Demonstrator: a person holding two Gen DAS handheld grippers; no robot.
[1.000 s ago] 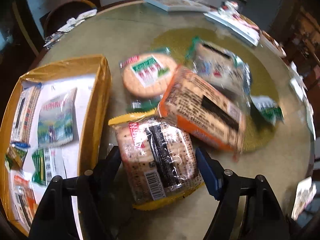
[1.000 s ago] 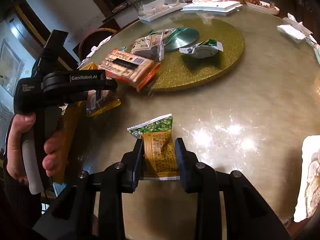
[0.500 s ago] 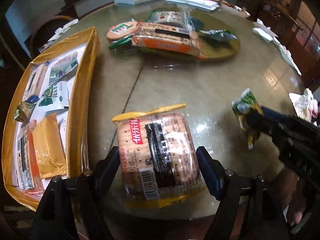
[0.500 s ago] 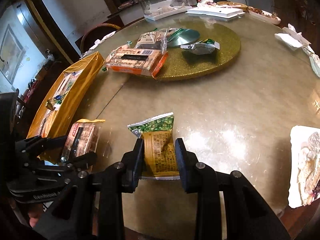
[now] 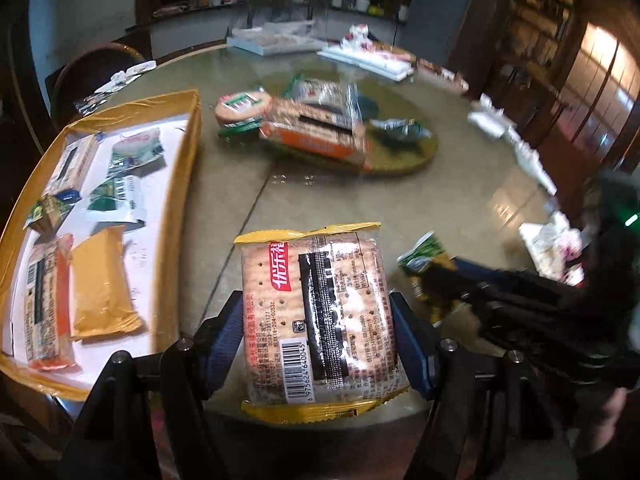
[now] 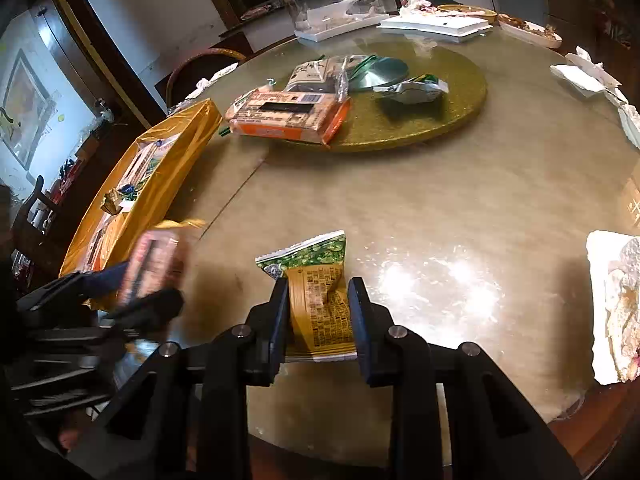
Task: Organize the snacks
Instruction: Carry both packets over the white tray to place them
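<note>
Cracker pack [image 5: 320,312]: clamped sideways in your left gripper [image 5: 320,320], jaws just closing, held above table beside yellow tray [image 5: 188,184]; presumably tray-bound
Green sachet [image 6: 320,300]: pinched in your right gripper [image 6: 320,316]; waiting its turn

Both wrist views look steeply down, close over the shared round table [image 5: 460,200]

The right gripper [image 6: 319,312] holds a green-and-yellow snack packet [image 6: 316,280] between its jaws above the round table [image 6: 420,208].
</note>
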